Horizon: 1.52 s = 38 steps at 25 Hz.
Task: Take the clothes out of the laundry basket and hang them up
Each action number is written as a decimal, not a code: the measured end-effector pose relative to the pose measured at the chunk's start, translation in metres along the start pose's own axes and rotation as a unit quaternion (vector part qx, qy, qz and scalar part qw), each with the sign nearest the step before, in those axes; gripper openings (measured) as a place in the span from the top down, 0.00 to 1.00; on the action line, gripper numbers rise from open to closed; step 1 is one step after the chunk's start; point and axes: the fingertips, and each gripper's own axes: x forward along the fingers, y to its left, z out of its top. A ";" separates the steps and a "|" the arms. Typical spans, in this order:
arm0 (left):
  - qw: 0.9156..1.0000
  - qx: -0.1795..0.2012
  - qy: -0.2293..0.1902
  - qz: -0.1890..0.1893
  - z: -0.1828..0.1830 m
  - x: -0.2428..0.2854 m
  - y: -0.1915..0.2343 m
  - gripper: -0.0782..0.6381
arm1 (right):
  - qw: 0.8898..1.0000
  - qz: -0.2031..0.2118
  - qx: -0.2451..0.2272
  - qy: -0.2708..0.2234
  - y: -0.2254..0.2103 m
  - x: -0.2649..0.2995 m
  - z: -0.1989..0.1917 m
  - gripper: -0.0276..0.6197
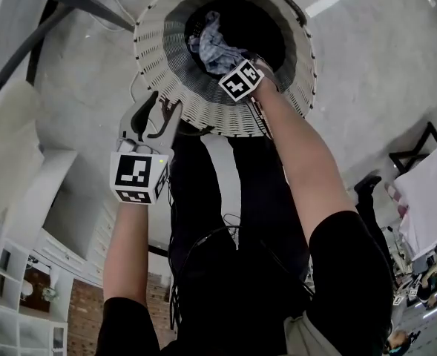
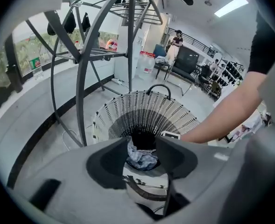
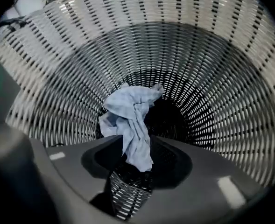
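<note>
Head view looks straight down into the white laundry basket (image 1: 166, 65), where a crumpled pale blue garment (image 1: 212, 49) lies deep inside, toward one side of the dark bottom. The right gripper (image 3: 133, 164) is sunk past the rim because the garment sits so low. Its jaws stand fairly wide with a fold of the garment in the gap between them, and I judge that they bracket the cloth rather than pinch it, since a little space shows beside the fold. The right forearm (image 1: 300, 154) stretches almost straight down to the basket, the wrist angled into the opening. The left gripper (image 2: 144, 157) hovers outside, just beside the near rim, jaws apart and empty; the garment seen through their gap is far below them. The left forearm (image 1: 125, 258) reaches forward less far, probably held there to leave the basket mouth free while being ready to help with the garment. A drying rack (image 2: 83, 73) stands right beside the basket, handy for the hanging step
</note>
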 end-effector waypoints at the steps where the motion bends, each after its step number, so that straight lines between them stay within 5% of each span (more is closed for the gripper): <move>1: 1.000 -0.003 0.003 0.002 -0.004 0.005 0.003 0.61 | 1.000 0.006 -0.005 0.009 0.000 0.010 -0.003 0.66; 10: 1.000 -0.008 0.016 0.009 -0.013 0.026 0.021 0.62 | 0.994 0.034 -0.080 0.067 0.014 0.074 -0.018 0.69; 16: 1.000 -0.014 0.016 0.008 -0.011 0.030 0.027 0.62 | 0.995 0.031 -0.078 0.059 0.011 0.072 -0.013 0.89; 31: 0.999 0.016 -0.016 -0.030 0.036 -0.012 0.002 0.62 | 0.997 0.012 -0.036 -0.065 0.010 -0.092 0.040 0.90; 38: 0.997 0.039 -0.038 -0.047 0.056 -0.056 -0.009 0.62 | 0.989 -0.020 0.022 -0.147 0.008 -0.202 0.078 0.90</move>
